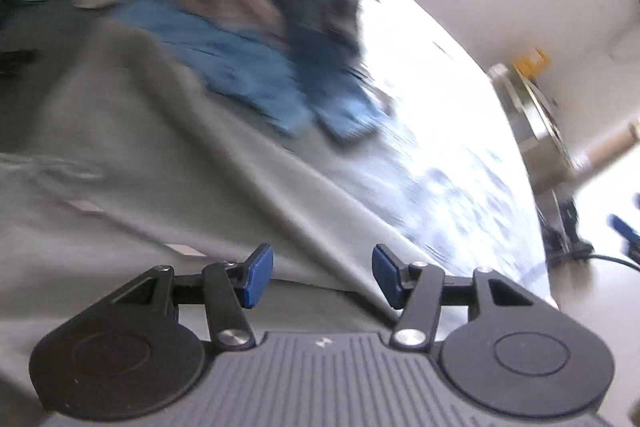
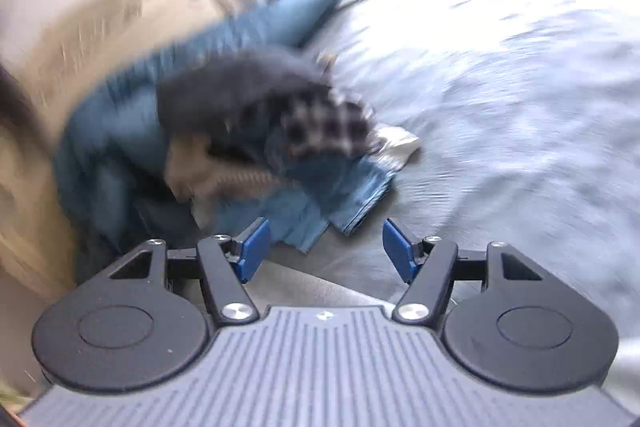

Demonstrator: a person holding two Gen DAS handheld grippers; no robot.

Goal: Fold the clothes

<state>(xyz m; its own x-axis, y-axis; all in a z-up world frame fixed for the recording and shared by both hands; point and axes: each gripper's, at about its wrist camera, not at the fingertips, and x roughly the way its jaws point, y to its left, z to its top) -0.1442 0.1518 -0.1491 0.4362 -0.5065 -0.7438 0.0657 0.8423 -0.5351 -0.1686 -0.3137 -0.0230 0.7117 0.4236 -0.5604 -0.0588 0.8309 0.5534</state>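
You had both tools over the bed, and both pictures were smeared, so fine detail could not be read. Your left gripper (image 1: 322,277) stood with its blue pads spread and nothing between them; it hung low over a grey garment (image 1: 132,195), which lay spread across the near and left part of that view, its right edge running diagonally past the gap between the pads. That spread-out lie suits folding, though whether it was being laid out or was already part-folded could not be told. Beyond it, far and a little left, sat a heap of clothes (image 1: 224,23): tan, blue and dark pieces lying over one another.

Your right gripper (image 2: 324,251) was likewise spread and empty. The heap (image 2: 208,131) lay just beyond its left pad, with a blue denim piece (image 2: 340,195) reaching nearest, a checked piece (image 2: 324,123) on top, and a tan one (image 2: 224,175) tucked under. To the right, the pale blue bedcover (image 2: 500,87) lay bare. The pile looked loosely dumped rather than stacked.
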